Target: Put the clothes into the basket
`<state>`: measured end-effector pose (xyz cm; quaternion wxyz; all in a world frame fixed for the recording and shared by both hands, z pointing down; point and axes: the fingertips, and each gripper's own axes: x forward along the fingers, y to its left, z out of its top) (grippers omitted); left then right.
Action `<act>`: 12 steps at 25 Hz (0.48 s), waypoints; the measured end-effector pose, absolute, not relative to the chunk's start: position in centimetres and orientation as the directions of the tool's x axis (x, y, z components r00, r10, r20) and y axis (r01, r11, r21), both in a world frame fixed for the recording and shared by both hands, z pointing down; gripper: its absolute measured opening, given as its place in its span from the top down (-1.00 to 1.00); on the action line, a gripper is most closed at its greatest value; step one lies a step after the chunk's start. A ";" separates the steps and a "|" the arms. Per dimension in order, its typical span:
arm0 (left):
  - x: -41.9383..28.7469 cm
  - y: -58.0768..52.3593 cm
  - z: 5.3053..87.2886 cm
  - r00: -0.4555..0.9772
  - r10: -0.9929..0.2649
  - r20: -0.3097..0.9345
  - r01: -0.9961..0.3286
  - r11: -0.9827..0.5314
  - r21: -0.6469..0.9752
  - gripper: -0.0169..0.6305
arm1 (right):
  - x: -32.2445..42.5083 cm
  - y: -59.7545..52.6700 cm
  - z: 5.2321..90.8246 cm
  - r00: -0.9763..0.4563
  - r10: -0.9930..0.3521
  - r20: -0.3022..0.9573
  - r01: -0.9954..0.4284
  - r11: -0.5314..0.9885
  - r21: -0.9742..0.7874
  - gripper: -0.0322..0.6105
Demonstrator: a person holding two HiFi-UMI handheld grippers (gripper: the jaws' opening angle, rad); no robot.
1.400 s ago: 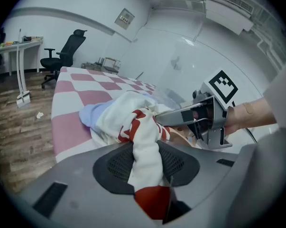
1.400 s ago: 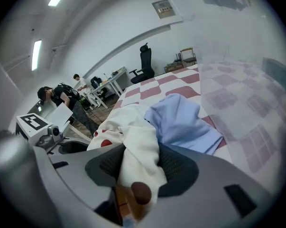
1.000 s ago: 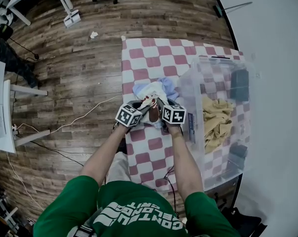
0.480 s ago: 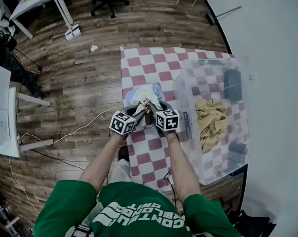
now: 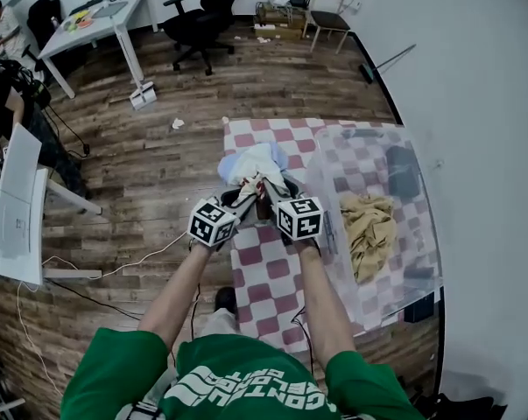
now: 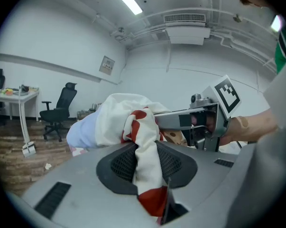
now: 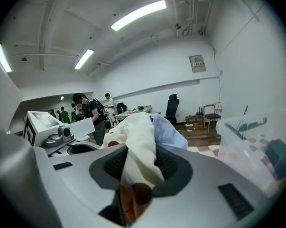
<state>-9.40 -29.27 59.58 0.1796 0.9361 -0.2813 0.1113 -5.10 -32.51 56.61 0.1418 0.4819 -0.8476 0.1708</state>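
A bundle of white, red-spotted and pale blue clothes [image 5: 253, 166] is held up above the checked cloth [image 5: 268, 269]. My left gripper [image 5: 249, 195] is shut on a white and red fold [image 6: 143, 160] of it. My right gripper [image 5: 265, 192] is shut on a cream fold [image 7: 139, 160] of the same bundle, right beside the left one. The clear plastic basket [image 5: 334, 175] stands to the right on the cloth, with a yellow garment [image 5: 369, 228] lying inside.
Dark items [image 5: 401, 171] lie at the far end of the basket. A white wall runs along the right. Wooden floor [image 5: 150, 164] with a cable lies to the left, with desks [image 5: 106, 20] and an office chair [image 5: 202, 16] beyond. A person [image 5: 10, 90] stands at the left.
Both grippers have lifted the clothes bundle off the checked cloth, staying close together. The head view has tilted up and shows more of the room.
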 end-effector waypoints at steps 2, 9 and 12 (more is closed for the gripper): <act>-9.5 -28.9 56.7 0.818 -0.504 0.276 -0.566 -0.790 0.236 0.64 | -5.2 -32.0 53.6 -0.499 -0.787 0.363 -0.863 0.490 -0.123 0.53; -9.1 -27.4 46.7 0.823 -0.547 0.152 -0.563 -0.821 0.092 0.64 | -4.8 -30.0 43.1 -0.510 -0.836 0.204 -0.856 0.516 -0.028 0.53; -8.5 -26.4 43.6 0.828 -0.548 0.116 -0.556 -0.830 0.049 0.64 | -4.3 -28.8 39.9 -0.509 -0.846 0.158 -0.857 0.515 -0.008 0.53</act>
